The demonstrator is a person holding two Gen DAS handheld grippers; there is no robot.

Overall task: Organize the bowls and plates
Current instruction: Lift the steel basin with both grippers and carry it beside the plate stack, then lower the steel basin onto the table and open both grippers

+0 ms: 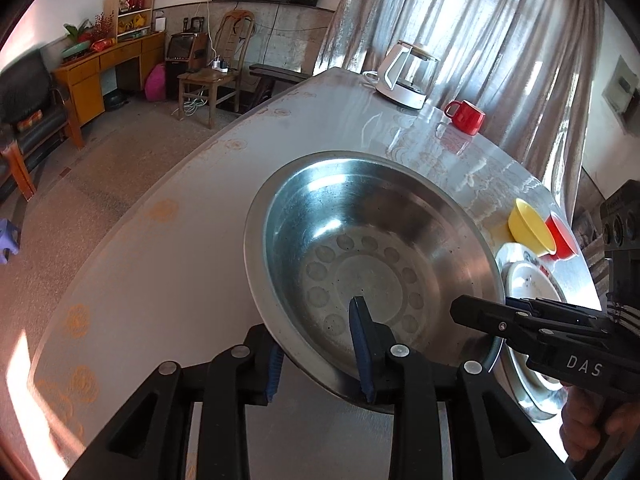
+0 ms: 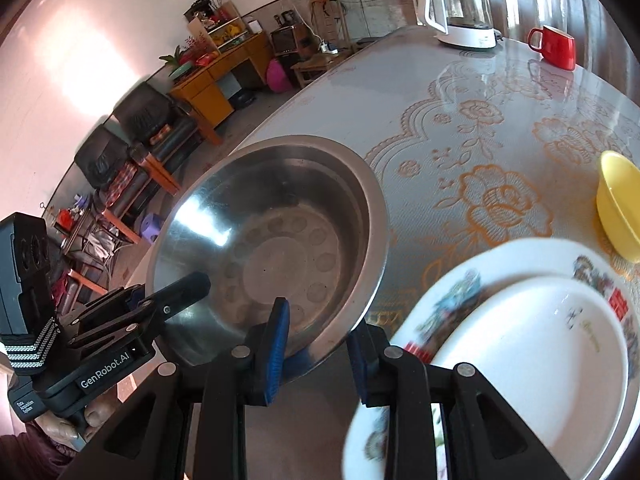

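Observation:
A large steel basin (image 1: 360, 240) (image 2: 280, 220) hangs tilted over the table, held from two sides. My left gripper (image 1: 318, 356) is shut on its near rim, one blue pad inside and one under the flange; the right wrist view shows it (image 2: 172, 292) at the basin's left edge. My right gripper (image 2: 320, 352) is shut on the rim too, and appears (image 1: 480, 316) at the basin's right side. Beside the basin a white dish (image 2: 540, 344) rests on a decorated plate (image 2: 452, 292) (image 1: 528, 284). Further back sit a yellow bowl (image 1: 530, 228) (image 2: 618, 204) and a red bowl (image 1: 562, 236).
The table (image 1: 160, 264) has a grey cloth with orange flowers; its edge curves along the left. A glass kettle (image 1: 404, 74) (image 2: 460, 12) and a red mug (image 1: 466, 116) (image 2: 556, 50) stand at the far end. Chairs and a wooden desk lie beyond.

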